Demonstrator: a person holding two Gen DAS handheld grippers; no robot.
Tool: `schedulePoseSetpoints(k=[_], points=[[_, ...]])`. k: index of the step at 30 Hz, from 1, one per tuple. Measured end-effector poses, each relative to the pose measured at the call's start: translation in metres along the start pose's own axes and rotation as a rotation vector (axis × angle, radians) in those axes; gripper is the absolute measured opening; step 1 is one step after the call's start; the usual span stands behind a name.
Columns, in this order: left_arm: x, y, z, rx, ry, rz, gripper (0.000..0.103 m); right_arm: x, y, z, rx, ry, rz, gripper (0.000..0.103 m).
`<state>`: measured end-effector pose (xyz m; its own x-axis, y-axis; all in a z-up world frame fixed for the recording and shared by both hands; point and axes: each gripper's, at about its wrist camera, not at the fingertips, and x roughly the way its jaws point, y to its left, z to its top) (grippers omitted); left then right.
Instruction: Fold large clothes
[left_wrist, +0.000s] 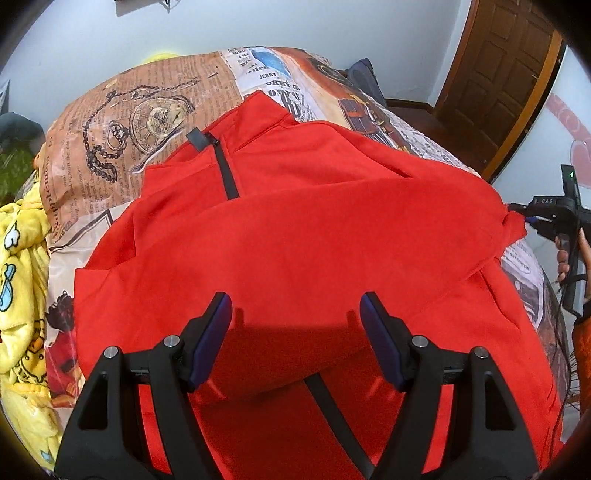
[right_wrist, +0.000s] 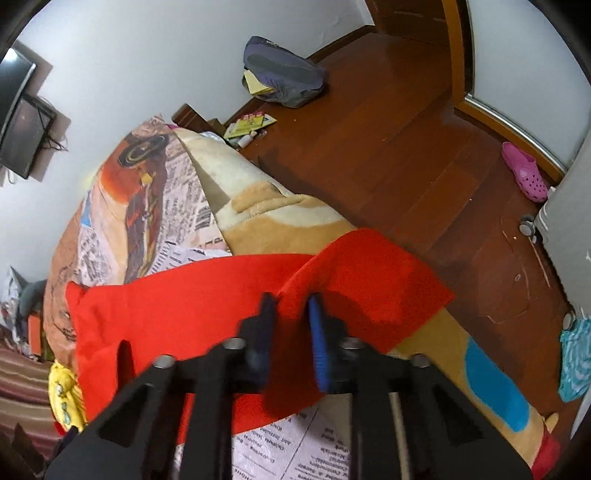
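Red jacket (left_wrist: 295, 229): lying spread across the bed, collar and short dark zip (left_wrist: 226, 168) pointing toward the far wall, one sleeve already lying folded over the chest.
Fabric: looking soft and fleecy, light, not slippery; it is draping and creasing freely, so it will probably sag wherever it is not being held.
Where to hold: hems, cuffs and side seams are offering the firmest bite; a pinch in the middle of a panel would likely just bunch it.
Right gripper (right_wrist: 291, 306): its blue pads are pressing together on a fold of the red cloth at the jacket's right edge, lifting that part off the bed.
Left gripper (left_wrist: 295, 314): hovering over the lower body of the jacket with fingers spread wide, gripping nothing.
Bedspread (left_wrist: 122, 122): newsprint and pocket-watch pattern, lying under the garment.
Yellow blanket (left_wrist: 18, 266): bunching beside the jacket's left side.
Floor (right_wrist: 406, 147): wooden, with a grey bag (right_wrist: 284, 77) and a pink clog (right_wrist: 524, 171) lying well apart from the bed.
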<state>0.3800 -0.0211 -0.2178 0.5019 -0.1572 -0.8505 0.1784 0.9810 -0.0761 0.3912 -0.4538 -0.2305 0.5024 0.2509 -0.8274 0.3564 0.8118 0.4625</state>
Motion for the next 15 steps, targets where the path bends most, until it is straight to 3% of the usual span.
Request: schedulePoseSetpoints(k=[5,11,15], points=[[-0.012,-0.003,-0.005,0.03,-0.021,0.02,0.071,-0.023,0.03,0.006,-0.102,-0.073,-0.03,0.008],[-0.039,-0.004,-0.01,0.066,-0.073,0.043,0.071,-0.077,0.094,0.008,-0.241,-0.201,0.087,0.007],[-0.055,-0.002,-0.011,0.087,-0.106,0.063,0.071,-0.11,0.148,-0.006,-0.361,-0.243,0.217,0.007]])
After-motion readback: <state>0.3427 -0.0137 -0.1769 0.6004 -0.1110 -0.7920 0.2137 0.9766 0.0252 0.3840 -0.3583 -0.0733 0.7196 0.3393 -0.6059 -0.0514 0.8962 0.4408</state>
